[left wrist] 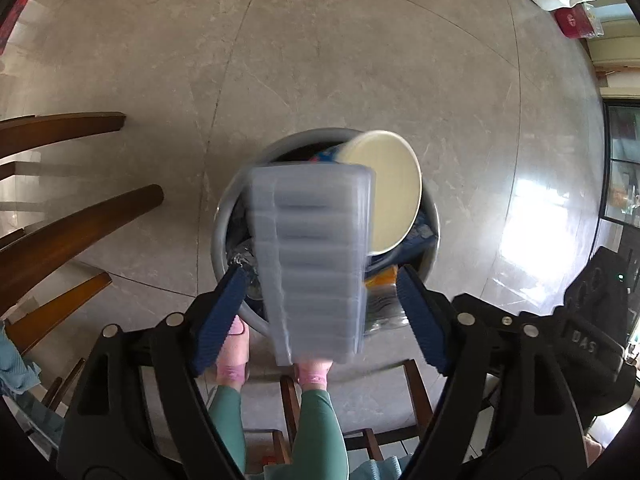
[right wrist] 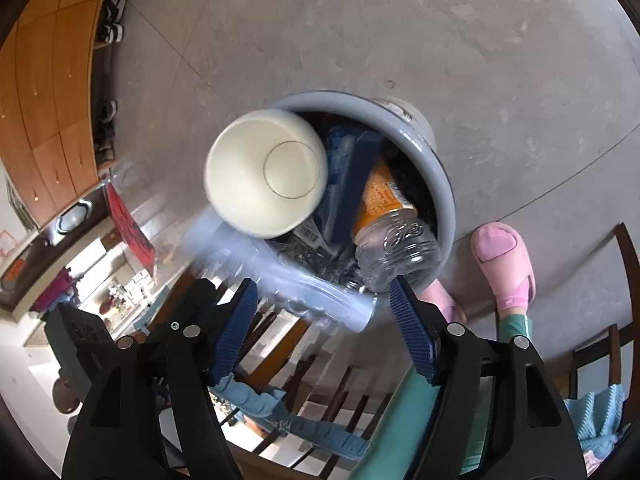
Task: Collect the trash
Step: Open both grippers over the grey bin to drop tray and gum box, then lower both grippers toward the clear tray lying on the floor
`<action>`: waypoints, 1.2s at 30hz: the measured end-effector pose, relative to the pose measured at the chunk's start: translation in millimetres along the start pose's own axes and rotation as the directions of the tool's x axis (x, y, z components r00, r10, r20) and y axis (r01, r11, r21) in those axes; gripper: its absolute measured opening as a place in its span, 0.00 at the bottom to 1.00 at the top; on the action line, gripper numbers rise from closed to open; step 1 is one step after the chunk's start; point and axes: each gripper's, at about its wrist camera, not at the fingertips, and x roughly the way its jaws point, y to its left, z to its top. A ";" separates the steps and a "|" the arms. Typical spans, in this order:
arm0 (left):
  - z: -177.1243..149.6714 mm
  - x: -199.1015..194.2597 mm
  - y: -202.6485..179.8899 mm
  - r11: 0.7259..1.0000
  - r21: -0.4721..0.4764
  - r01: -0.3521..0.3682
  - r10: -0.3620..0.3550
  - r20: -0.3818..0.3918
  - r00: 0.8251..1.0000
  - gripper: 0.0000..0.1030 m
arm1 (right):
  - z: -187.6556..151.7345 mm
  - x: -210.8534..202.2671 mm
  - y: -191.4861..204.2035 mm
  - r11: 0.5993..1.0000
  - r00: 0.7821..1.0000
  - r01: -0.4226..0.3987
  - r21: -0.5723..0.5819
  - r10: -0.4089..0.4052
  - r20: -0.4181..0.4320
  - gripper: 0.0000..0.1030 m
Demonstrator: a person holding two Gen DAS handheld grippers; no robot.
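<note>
A grey round trash bin [left wrist: 224, 216] stands on the floor, full of trash. A clear ribbed plastic tray [left wrist: 316, 260], blurred by motion, is in the air between my open left gripper [left wrist: 320, 280] and the bin, touching neither finger. A white paper cup [left wrist: 392, 188] is also in the air over the bin. In the right wrist view the cup [right wrist: 266, 174] shows its open inside above the bin rim [right wrist: 444, 184], the tray [right wrist: 280, 276] is a blur, and my right gripper [right wrist: 322, 296] is open and empty. A clear bottle with an orange label [right wrist: 392, 228] lies in the bin.
Wooden chair parts [left wrist: 72, 224] stand left of the bin. The person's pink slippers [right wrist: 504, 264] and green trouser legs [left wrist: 316, 428] are close beside the bin. A wooden cabinet [right wrist: 52, 80] and shoes line the far wall. Grey tile floor [left wrist: 360, 60] surrounds the bin.
</note>
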 end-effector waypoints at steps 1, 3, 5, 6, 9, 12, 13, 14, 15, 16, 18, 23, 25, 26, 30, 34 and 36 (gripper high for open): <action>0.4 0.0 0.4 1.000 -0.005 0.000 0.000 -0.002 1.000 0.75 | -0.4 -1.6 -0.2 1.000 1.000 0.001 -0.001 -0.001 0.003 0.67; 0.4 1.0 2.0 1.000 -0.016 0.004 -0.005 -0.007 1.000 0.75 | -1.6 -3.5 -0.4 1.000 1.000 0.003 -0.013 -0.002 0.005 0.67; -0.2 -1.3 2.9 1.000 -0.020 0.011 -0.011 -0.005 1.000 0.75 | -3.4 -8.2 0.7 1.000 1.000 -0.001 -0.019 0.001 0.003 0.67; -1.9 -5.2 3.3 1.000 -0.019 0.018 -0.018 0.000 1.000 0.75 | -3.8 -9.0 0.0 1.000 1.000 -0.001 -0.019 0.002 0.003 0.67; -3.0 -4.2 4.9 0.999 -0.004 0.034 -0.034 -0.006 0.999 0.76 | -8.3 -14.8 2.1 1.000 1.000 -0.005 -0.031 0.005 0.002 0.67; -4.5 -11.6 8.6 0.999 -0.005 0.038 -0.038 0.012 0.999 0.76 | -15.1 -21.8 6.3 0.999 1.000 -0.011 -0.048 0.011 0.008 0.67; -5.9 -16.2 9.2 0.999 -0.008 0.047 -0.047 0.018 0.999 0.76 | -17.3 -23.9 6.7 0.999 1.000 -0.014 -0.051 0.015 0.010 0.67; -7.8 -21.7 9.6 0.998 -0.007 0.056 -0.056 0.026 0.998 0.76 | -19.7 -26.1 7.2 0.998 1.000 -0.021 -0.053 0.021 0.010 0.67; -8.9 -26.3 9.1 0.998 -0.007 0.057 -0.057 0.032 0.998 0.76 | -22.5 -30.0 9.2 0.998 1.000 -0.022 -0.055 0.023 0.010 0.67; -10.4 -31.5 9.3 0.998 -0.003 0.059 -0.059 0.041 0.997 0.76 | -24.4 -32.9 11.0 0.998 1.000 -0.023 -0.062 0.024 0.012 0.67; -14.4 -45.6 8.7 0.998 0.006 0.060 -0.061 0.059 0.996 0.76 | -29.6 -40.6 17.2 0.997 1.000 -0.022 -0.080 0.023 0.013 0.67; -24.8 -81.2 12.1 0.996 -0.006 0.091 -0.090 0.094 0.991 0.76 | -46.4 -63.8 33.3 0.993 0.999 -0.027 -0.113 0.029 0.014 0.67; -28.3 -93.4 14.7 0.995 -0.012 0.096 -0.094 0.108 0.990 0.76 | -52.8 -70.8 39.9 0.992 1.000 -0.018 -0.126 0.020 0.010 0.67; -29.3 -98.1 15.7 0.995 -0.014 0.097 -0.095 0.110 0.989 0.76 | -56.9 -75.9 44.5 0.990 1.000 -0.010 -0.137 0.012 0.009 0.67; -39.0 -125.7 20.1 0.993 -0.026 0.112 -0.108 0.125 0.986 0.76 | -72.9 -95.2 59.6 0.986 1.000 -0.024 -0.165 0.025 0.004 0.67; -48.4 -155.4 20.6 0.992 -0.024 0.122 -0.117 0.150 0.982 0.76 | -86.5 -113.4 77.5 0.978 1.000 -0.027 -0.208 0.026 -0.008 0.67; -53.4 -168.2 18.9 0.992 -0.022 0.126 -0.121 0.161 0.979 0.76 | -92.7 -121.4 86.5 0.973 0.999 -0.031 -0.230 0.027 -0.017 0.67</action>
